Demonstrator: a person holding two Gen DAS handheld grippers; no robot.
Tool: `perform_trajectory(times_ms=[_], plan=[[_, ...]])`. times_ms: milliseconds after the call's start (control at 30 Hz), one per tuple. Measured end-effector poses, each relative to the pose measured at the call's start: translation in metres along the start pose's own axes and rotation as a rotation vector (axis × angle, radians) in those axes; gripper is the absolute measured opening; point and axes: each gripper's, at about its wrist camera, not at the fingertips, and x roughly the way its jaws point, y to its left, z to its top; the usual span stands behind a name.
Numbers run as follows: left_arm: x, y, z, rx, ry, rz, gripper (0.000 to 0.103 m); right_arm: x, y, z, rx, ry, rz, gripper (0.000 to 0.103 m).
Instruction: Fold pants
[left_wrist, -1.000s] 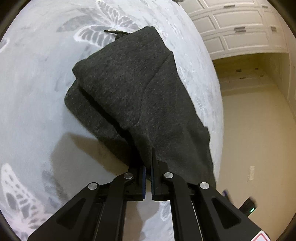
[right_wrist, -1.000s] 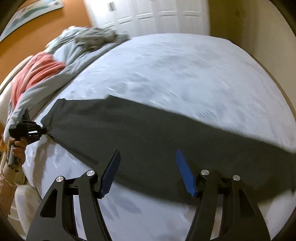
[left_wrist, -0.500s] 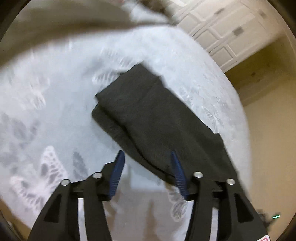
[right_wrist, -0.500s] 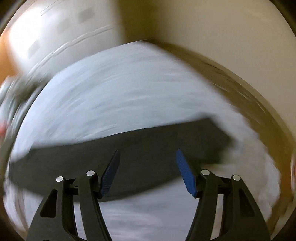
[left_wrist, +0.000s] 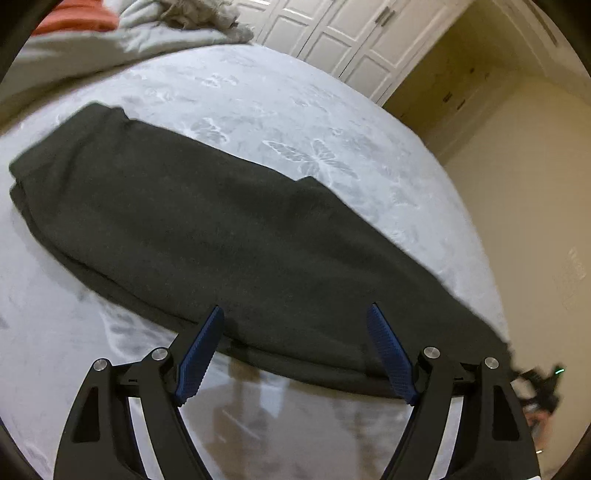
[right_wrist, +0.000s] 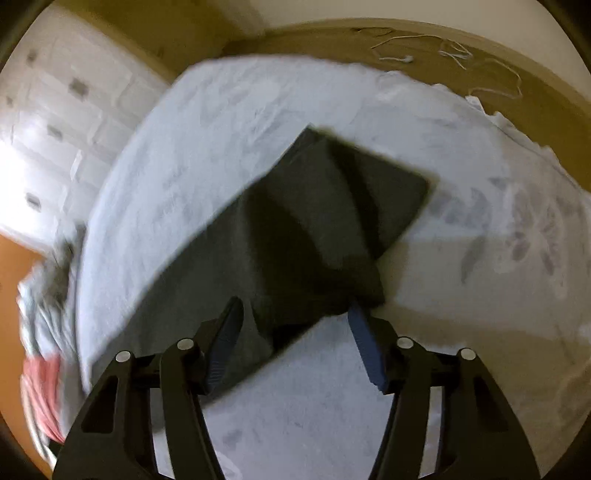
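Dark charcoal knit pants (left_wrist: 229, 229) lie lengthwise on pale grey butterfly-print bedspread (left_wrist: 295, 122), legs stacked.

Left gripper (left_wrist: 295, 347): jaws just opened wide, nothing between pads, above near long edge.

Right gripper (right_wrist: 295, 332): jaws closing, half open, around raised cuff end; contact unclear, view blurred.

Risk: partial pinch takes one layer only, stacked legs shear apart.

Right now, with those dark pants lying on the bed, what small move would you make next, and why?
Probably close the right hand-held gripper on the pants end bunched between its fingers. That cuff end looks raised and creased, the pads don't clearly press it yet, and the left hand-held gripper, whose jaws have just been opening, holds nothing.
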Motion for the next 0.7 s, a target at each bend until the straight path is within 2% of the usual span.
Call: perform_trajectory(times_ms=[100, 133, 167, 267, 367, 400, 467, 533, 567, 600, 667, 700], plan=[[0.005, 0.011, 0.0, 0.004, -0.018, 0.039, 0.077, -0.004, -0.007, -0.002, -0.009, -0.053, 0.011, 0.048], [0.008, 0.014, 0.001, -0.01, -0.016, 0.034, 0.077, -0.002, -0.009, -0.002, -0.008, -0.053, 0.017, 0.046], [0.011, 0.018, 0.002, -0.034, -0.013, 0.026, 0.077, -0.001, -0.011, -0.002, -0.004, -0.068, 0.018, 0.04], [0.012, 0.019, 0.003, -0.039, -0.022, 0.03, 0.077, -0.008, -0.015, -0.001, -0.008, -0.109, 0.015, 0.039], [0.011, 0.012, -0.001, 0.014, -0.039, 0.066, 0.077, -0.029, -0.013, 0.002, -0.062, -0.224, -0.073, 0.042], [0.013, 0.01, -0.003, 0.025, -0.041, 0.075, 0.077, -0.027, -0.013, 0.005, -0.089, -0.223, -0.087, 0.042], [0.017, 0.005, -0.004, 0.054, -0.043, 0.098, 0.077, -0.016, -0.014, 0.013, -0.126, -0.166, -0.071, 0.041], [0.02, 0.001, -0.006, 0.079, -0.046, 0.12, 0.077, -0.005, -0.008, 0.014, -0.181, -0.142, -0.082, 0.034], [0.022, 0.0, -0.006, 0.088, -0.048, 0.127, 0.077, 0.004, -0.003, 0.013, -0.223, -0.128, -0.117, 0.016], [0.024, -0.002, -0.007, 0.106, -0.05, 0.14, 0.077, 0.008, -0.002, 0.014, -0.244, -0.121, -0.134, 0.007], [0.025, -0.003, -0.008, 0.121, -0.053, 0.148, 0.077, 0.004, 0.005, 0.016, -0.292, -0.132, -0.144, 0.004], [0.026, -0.003, -0.009, 0.129, -0.056, 0.151, 0.077, -0.011, 0.014, 0.019, -0.338, -0.182, -0.135, 0.004]])
